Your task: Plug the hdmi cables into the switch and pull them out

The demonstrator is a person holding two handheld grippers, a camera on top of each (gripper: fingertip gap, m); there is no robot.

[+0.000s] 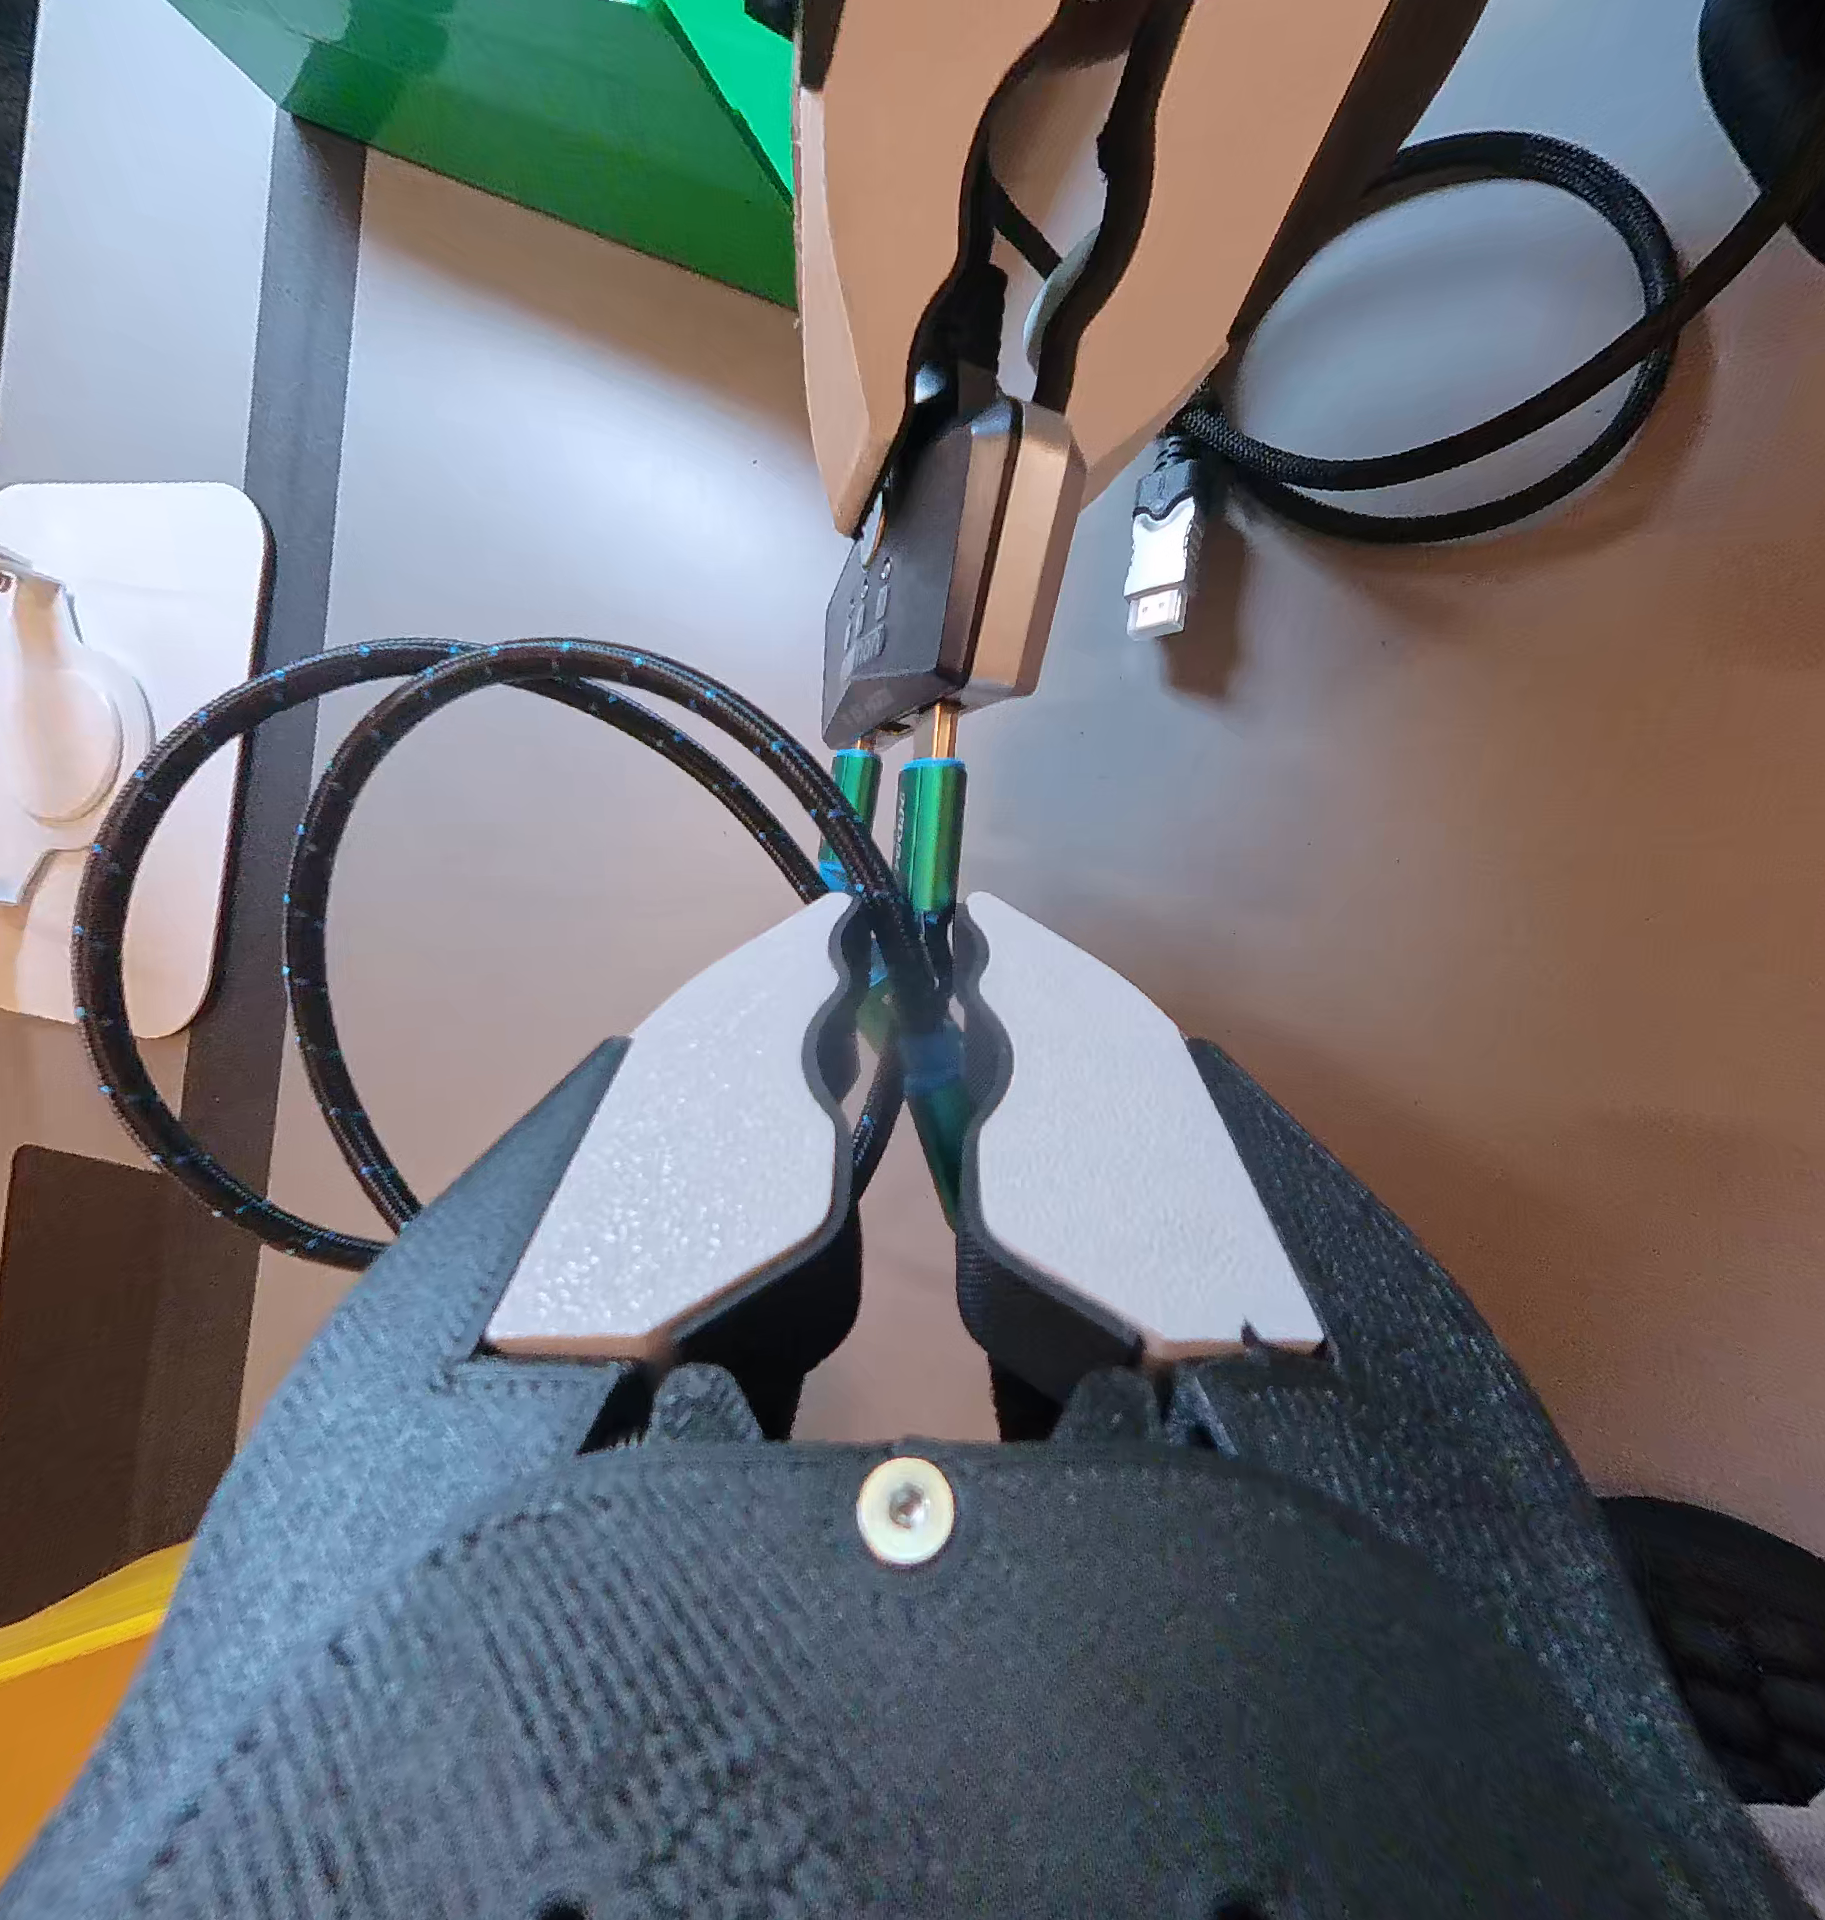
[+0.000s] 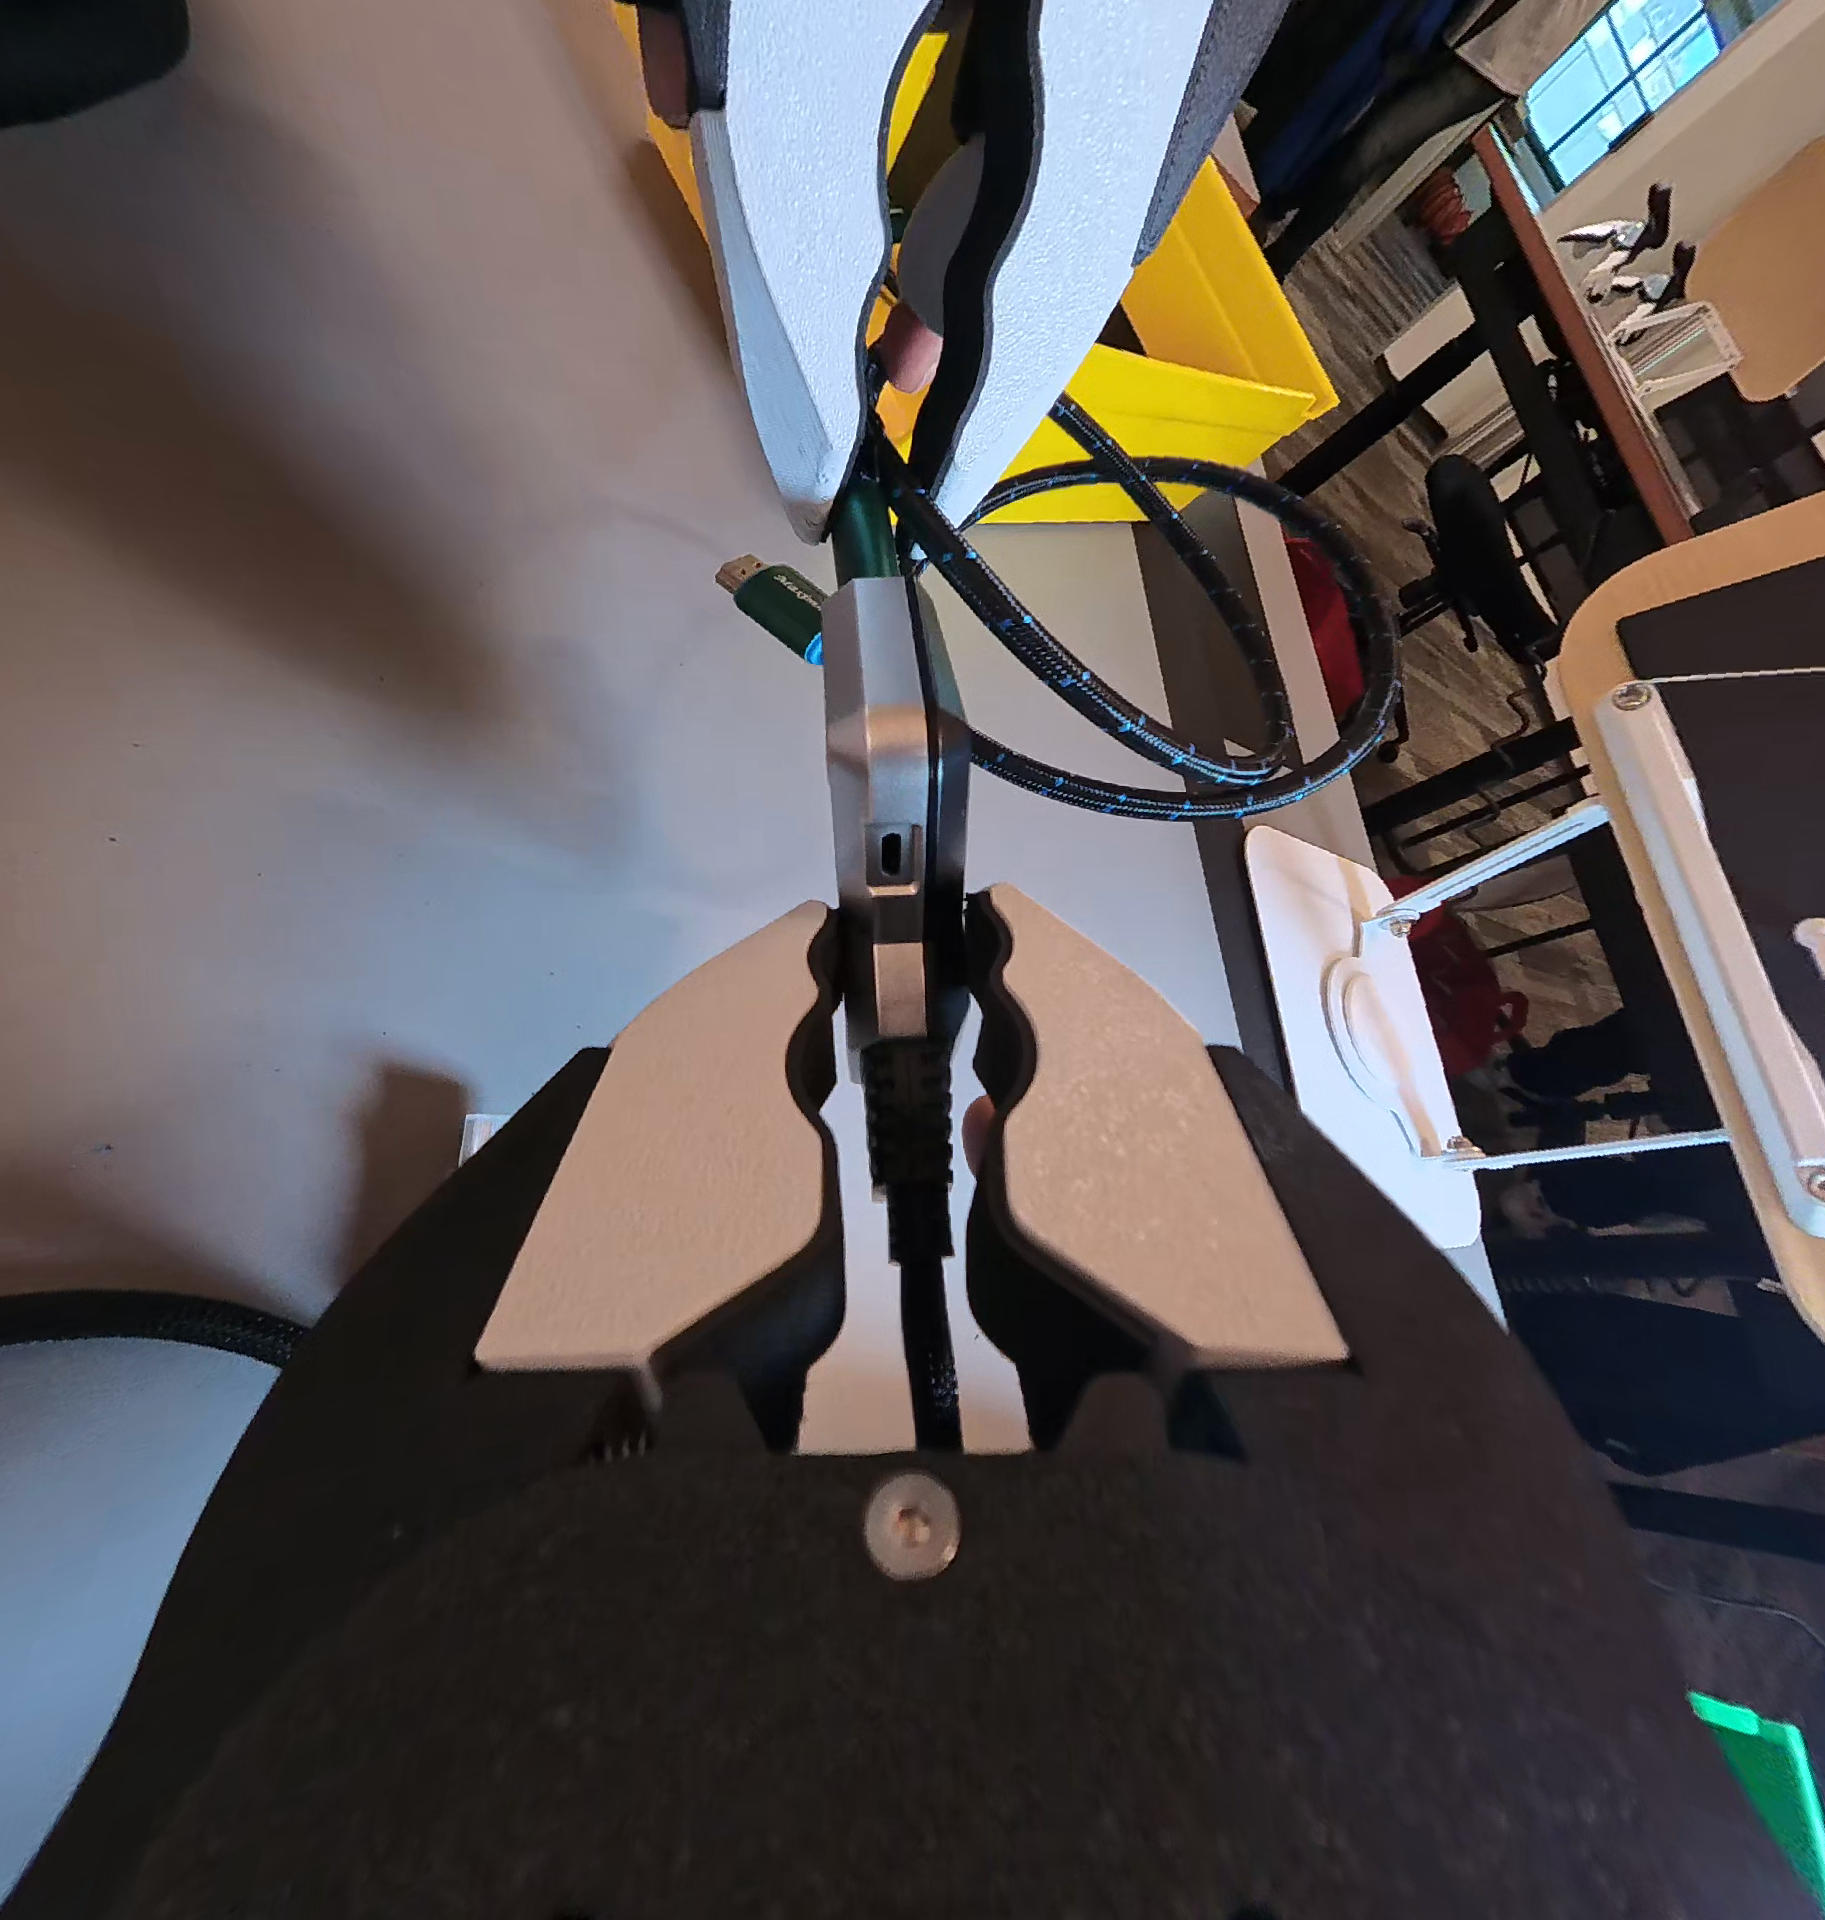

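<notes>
Here, left hand-held gripper clenched on green plug, right hand-held gripper grasping switch.

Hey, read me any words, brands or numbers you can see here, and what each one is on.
Loose green plug: white lettering along its side; I don't repeat writing.
Switch: pale print on its black face, too blurred to read.
Green plug at the switch: faint lettering, too blurred.

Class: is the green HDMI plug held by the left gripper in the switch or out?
In: the green plug meets the switch, gold tip partly exposed.
</notes>
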